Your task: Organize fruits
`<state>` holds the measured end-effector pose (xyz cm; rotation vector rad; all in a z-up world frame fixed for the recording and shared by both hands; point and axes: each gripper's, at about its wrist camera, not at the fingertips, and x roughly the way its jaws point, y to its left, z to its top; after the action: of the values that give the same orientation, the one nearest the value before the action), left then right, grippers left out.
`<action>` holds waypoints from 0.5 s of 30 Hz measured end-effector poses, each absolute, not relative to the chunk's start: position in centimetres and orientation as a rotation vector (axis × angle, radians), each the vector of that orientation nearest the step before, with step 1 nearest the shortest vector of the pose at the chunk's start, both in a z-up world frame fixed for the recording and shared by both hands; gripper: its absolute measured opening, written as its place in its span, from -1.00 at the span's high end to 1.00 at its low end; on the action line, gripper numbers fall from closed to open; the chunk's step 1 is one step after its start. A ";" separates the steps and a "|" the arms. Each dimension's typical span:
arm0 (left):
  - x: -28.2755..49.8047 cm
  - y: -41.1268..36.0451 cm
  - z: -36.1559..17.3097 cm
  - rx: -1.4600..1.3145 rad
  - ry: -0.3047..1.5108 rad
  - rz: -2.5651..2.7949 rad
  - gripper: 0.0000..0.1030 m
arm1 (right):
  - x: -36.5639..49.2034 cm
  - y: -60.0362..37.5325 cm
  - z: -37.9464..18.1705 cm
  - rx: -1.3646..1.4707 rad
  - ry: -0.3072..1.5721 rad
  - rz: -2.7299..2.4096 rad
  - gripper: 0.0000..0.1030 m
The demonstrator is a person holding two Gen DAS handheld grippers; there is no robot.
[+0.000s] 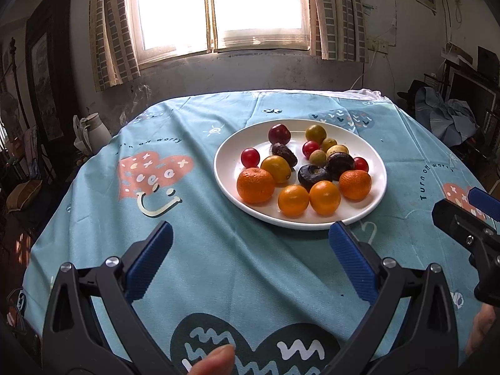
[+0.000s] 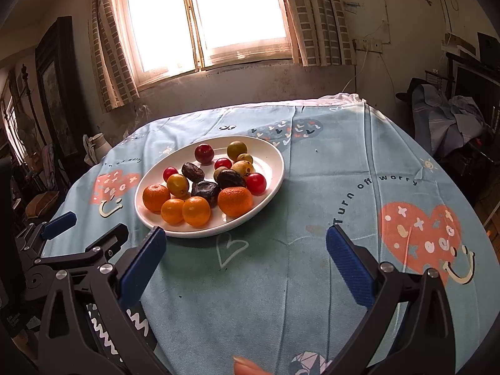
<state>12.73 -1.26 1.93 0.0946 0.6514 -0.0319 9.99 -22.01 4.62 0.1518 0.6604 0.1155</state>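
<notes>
A white plate (image 1: pixel 372 206) sits on the blue patterned tablecloth and holds several fruits: orange tangerines (image 1: pixel 255 185), red cherry tomatoes (image 1: pixel 250 157), dark wrinkled fruits (image 1: pixel 314 175) and yellow-green ones (image 1: pixel 315 133). My left gripper (image 1: pixel 250 234) is open and empty, just short of the plate's near rim. In the right wrist view the plate (image 2: pixel 272 162) is ahead to the left, with tangerines (image 2: pixel 235 201) at its front. My right gripper (image 2: pixel 245 243) is open and empty, near the plate's front edge.
The round table is covered by the tablecloth (image 1: pixel 187 265) with heart prints. A window (image 1: pixel 218 9) with curtains is behind the table. A white jug (image 1: pixel 97 129) stands beyond the table's left edge. Furniture and clothes (image 2: pixel 450 122) crowd the right side.
</notes>
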 end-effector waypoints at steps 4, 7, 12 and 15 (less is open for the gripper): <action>12.8 -1.2 1.9 0.094 0.652 -0.032 -0.96 | 10.0 -22.0 4.6 0.152 0.663 0.115 -0.97; 12.8 -1.2 1.9 0.093 0.653 -0.031 -0.96 | 10.0 -22.0 4.5 0.152 0.665 0.114 -0.97; 12.8 -1.2 1.8 0.092 0.656 -0.029 -0.96 | 10.0 -22.0 4.3 0.151 0.670 0.113 -0.97; 12.8 -1.2 1.8 0.093 0.657 -0.029 -0.96 | 10.0 -22.0 4.3 0.151 0.669 0.113 -0.97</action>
<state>12.78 -1.20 1.80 0.0925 0.6571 -0.0293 10.04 -21.97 4.34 0.1511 0.6693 0.1132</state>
